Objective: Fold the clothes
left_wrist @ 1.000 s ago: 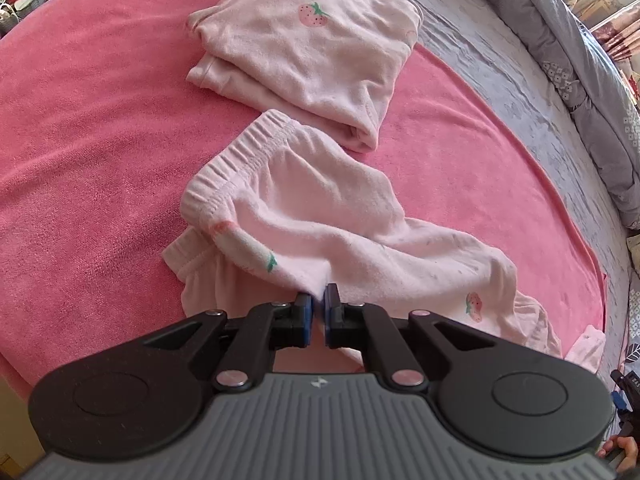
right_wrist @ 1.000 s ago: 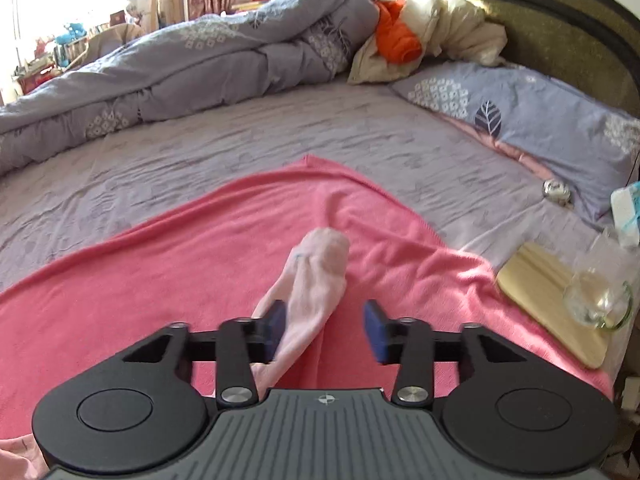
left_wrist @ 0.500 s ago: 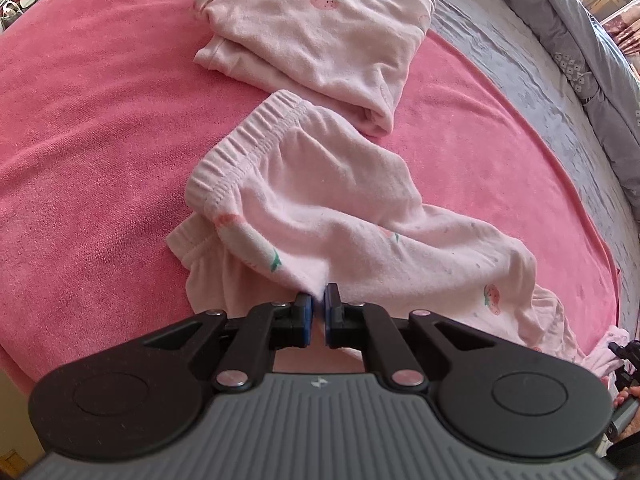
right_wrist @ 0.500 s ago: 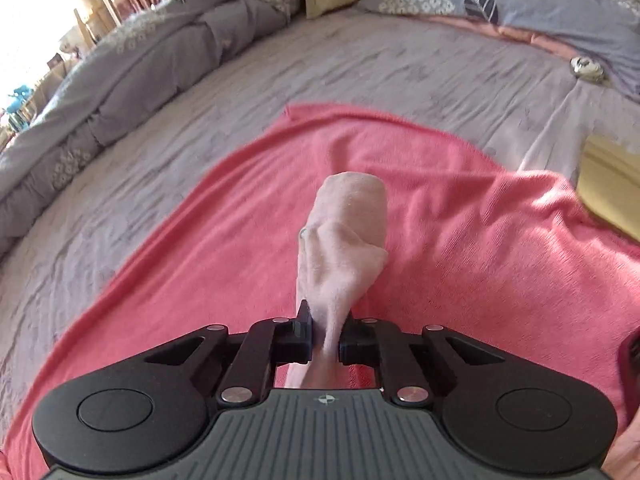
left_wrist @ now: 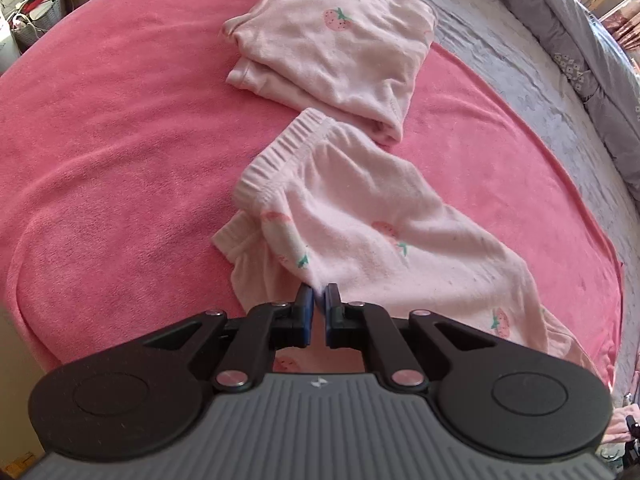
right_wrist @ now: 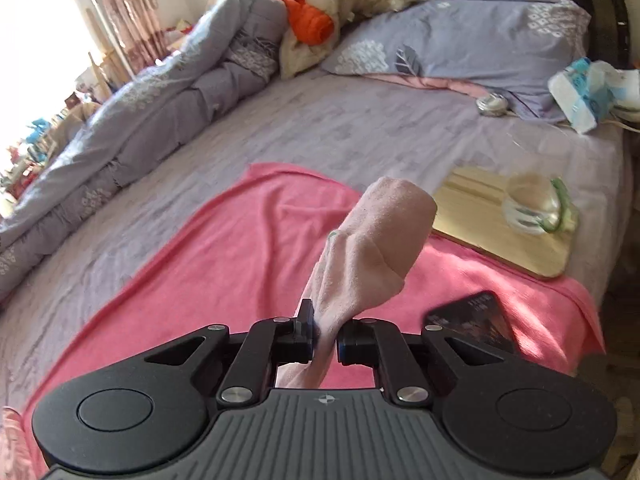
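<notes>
Pale pink strawberry-print trousers lie on a pink towel, waistband pointing away. My left gripper is shut on the trousers' near edge close to the waist. My right gripper is shut on the trouser leg end and holds it lifted above the towel, the cuff sticking up. A folded pink strawberry-print top lies on the towel beyond the trousers.
A grey quilt runs along the bed's far left, a pillow at the head. A wooden board with a glass bowl and a dark phone lie to the right.
My right gripper closed on the trouser leg end and lifted it off the towel. My left gripper stayed shut on the trousers and shifted slightly, the cloth pulled straighter.
</notes>
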`<state>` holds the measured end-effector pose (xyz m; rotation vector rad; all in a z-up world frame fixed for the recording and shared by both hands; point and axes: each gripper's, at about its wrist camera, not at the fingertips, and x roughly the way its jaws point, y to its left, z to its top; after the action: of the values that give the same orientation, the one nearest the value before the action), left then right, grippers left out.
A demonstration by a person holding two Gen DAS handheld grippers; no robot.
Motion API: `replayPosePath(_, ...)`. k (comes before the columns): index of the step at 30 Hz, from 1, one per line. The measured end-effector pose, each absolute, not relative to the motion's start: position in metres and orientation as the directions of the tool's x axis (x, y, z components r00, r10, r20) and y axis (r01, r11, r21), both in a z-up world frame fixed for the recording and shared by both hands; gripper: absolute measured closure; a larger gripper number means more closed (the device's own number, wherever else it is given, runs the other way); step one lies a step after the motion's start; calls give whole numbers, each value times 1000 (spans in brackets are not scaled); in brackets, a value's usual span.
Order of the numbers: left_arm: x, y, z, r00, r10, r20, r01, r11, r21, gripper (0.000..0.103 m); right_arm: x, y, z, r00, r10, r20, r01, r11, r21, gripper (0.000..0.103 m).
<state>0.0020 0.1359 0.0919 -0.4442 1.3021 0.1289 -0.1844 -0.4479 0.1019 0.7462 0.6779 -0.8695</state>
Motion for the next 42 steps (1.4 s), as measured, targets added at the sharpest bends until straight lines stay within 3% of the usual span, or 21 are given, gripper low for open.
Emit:
replayPosePath(4, -6, 139, 80, 228, -104, -968, -349, 919, -181, 99, -207, -454, 58, 385, -393, -835, 901, 357, 248, 87)
replayPosePath(6, -10, 141, 75, 209, -85, -974, -354, 922, -156, 99, -210, -450, 48, 336, -395, -855, 910, 370, 186, 76)
replayPosePath(8, -12, 144, 75, 214, -78, -974, -356, 922, -152, 99, -213, -441, 53, 291, -429, -855, 912, 394, 113, 47)
replayPosePath(10, -12, 146, 76, 223, -76, -972, -358, 921, -154, 99, -207, -420, 63, 266, -495, -827, 865, 501, -22, 34)
replayPosePath(11, -11, 148, 76, 230, -80, -970, -358, 920, -161, 99, -203, -408, 69, 260, -530, -807, 825, 556, -99, 33)
replayPosePath(14, -8, 152, 77, 250, -92, -964, -360, 915, -180, 99, -188, -365, 85, 294, -599, -745, 640, 702, -311, 33)
replayPosePath(16, -6, 154, 77, 263, -100, -960, -360, 913, -193, 97, -171, -318, 87, 402, -533, -745, 421, 830, -366, 33)
replayPosePath(19, -5, 157, 75, 268, -119, -956, -374, 902, -217, 81, -142, -228, 81, 557, -314, -769, 54, 937, -344, 33)
replayPosePath(22, -6, 160, 72, 272, -144, -951, -380, 892, -244, 79, -119, -136, 71, 664, -69, -745, -265, 909, -321, 33)
replayPosePath(25, -6, 170, 73, 297, -154, -943, -396, 878, -268, 75, -104, -64, 63, 696, 139, -704, -459, 841, -287, 36)
replayPosePath(29, -6, 190, 74, 351, -219, -910, -406, 840, -359, 74, -85, 3, 56, 697, 268, -665, -582, 754, -306, 40)
replayPosePath(30, -6, 193, 73, 363, -239, -900, -405, 830, -384, 68, -81, 15, 53, 692, 279, -666, -597, 739, -312, 40)
replayPosePath(31, -5, 196, 71, 375, -256, -891, -405, 820, -405, 61, -76, 25, 51, 682, 281, -675, -609, 729, -312, 43)
replayPosePath(39, 15, 194, 52, 394, -382, -836, -396, 750, -529, 55, -63, 52, 23, 683, 222, -696, -620, 680, -391, 47)
replayPosePath(40, 16, 195, 52, 399, -393, -829, -400, 739, -543, 54, -62, 52, 22, 682, 220, -697, -617, 686, -387, 56)
replayPosePath(42, 14, 197, 53, 413, -398, -819, -405, 725, -557, 50, -58, 54, 22, 680, 212, -702, -608, 700, -376, 82)
